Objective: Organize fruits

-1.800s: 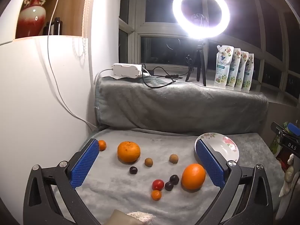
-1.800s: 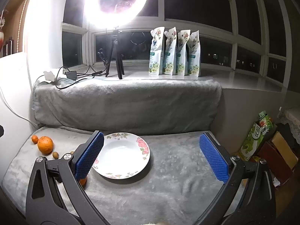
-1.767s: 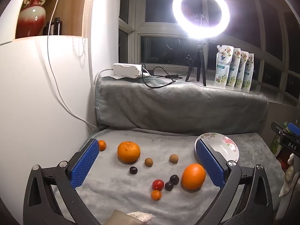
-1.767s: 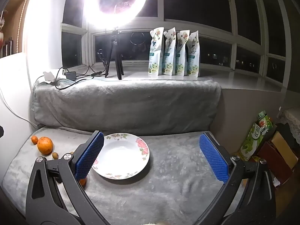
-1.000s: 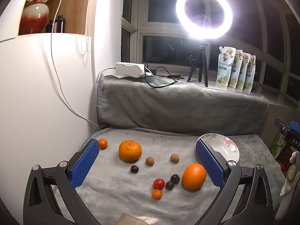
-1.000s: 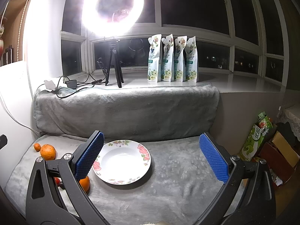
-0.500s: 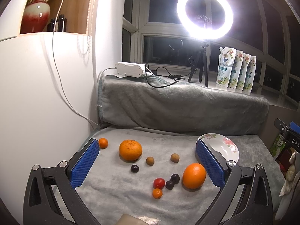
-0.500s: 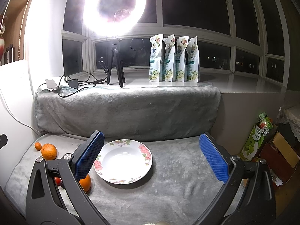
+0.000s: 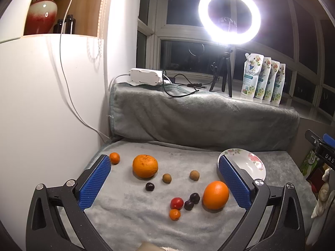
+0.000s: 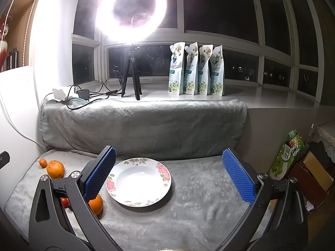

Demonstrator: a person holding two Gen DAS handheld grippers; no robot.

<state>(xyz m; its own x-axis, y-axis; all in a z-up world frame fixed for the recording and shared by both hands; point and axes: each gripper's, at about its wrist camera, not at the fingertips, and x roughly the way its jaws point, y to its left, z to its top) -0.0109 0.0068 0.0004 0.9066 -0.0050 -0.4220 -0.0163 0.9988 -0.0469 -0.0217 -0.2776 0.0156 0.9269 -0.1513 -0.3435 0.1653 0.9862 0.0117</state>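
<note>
I hold my left two-finger gripper with blue ribbed pads (image 9: 165,179) above the near edge of the grey plush blanket (image 9: 129,219), its jaws spread wide and holding nothing. Between its pads the fruit lies scattered on the blanket: a large rough-skinned orange mandarin (image 9: 145,165) toward the back left, a tiny orange kumquat-sized fruit (image 9: 114,158) just beyond my left pad, two small round brown fruits (image 9: 166,178) side by side in the middle, and a dark purple round fruit (image 9: 150,186) just in front of them. Nearer me sit a small red tomato-like fruit (image 9: 176,202), two dark purple fruits (image 9: 192,201) touching each other, and a second tiny orange fruit (image 9: 174,214). A smooth round orange (image 9: 215,195) rests just beside my right pad. The white shallow plate with pink flowers on its rim (image 10: 163,172) lies on the blanket to the right of the fruit, with nothing in it. My right two-finger gripper with blue ribbed pads (image 10: 169,175) hangs over that plate, likewise wide open and empty; the plate shows between its pads, closer to the left one, and the smooth orange peeks out under that pad. Behind the blanket, a glowing white ring light on a black tripod (image 9: 229,14) stands on the windowsill next to four white flowered pouches (image 10: 195,72).
</note>
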